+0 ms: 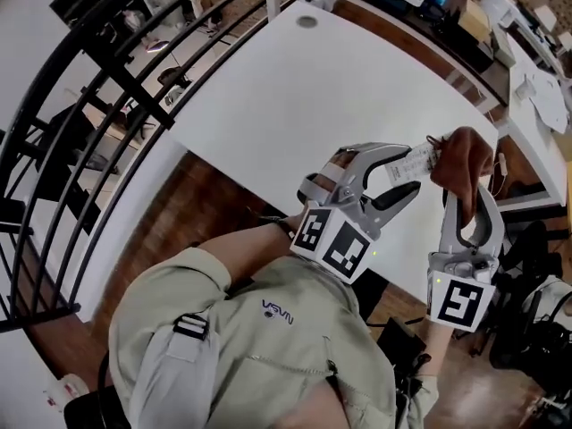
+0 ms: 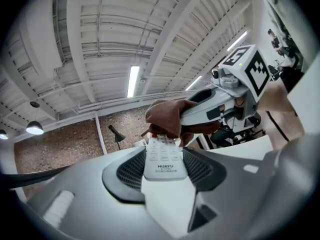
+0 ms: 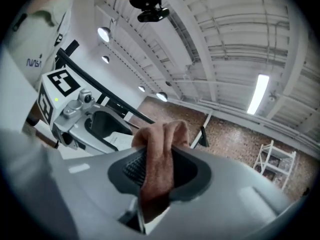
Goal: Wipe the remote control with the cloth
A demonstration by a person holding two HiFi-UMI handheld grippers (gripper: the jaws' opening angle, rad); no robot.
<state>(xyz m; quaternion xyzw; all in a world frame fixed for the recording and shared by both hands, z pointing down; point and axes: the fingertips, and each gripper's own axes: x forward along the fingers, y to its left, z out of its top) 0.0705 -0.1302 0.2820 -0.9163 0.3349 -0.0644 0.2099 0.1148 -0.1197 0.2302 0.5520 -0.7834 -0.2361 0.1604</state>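
Over the near corner of the white worktop (image 1: 313, 96), I hold the slim white plastic remote control (image 2: 162, 153) level, its lower end clamped in my left gripper's (image 2: 162, 178) fingers, so its button end meets the rust-brown cloth (image 3: 159, 151) pinched tight in my right gripper's (image 3: 156, 180) fingers.

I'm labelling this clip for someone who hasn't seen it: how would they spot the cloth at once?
Start at the big white table and go to its near right edge. There the right claw holds a bunched cloth on the far end of the white remote control held in the left claw. It is the only soft, rust-brown thing among grey and white parts.
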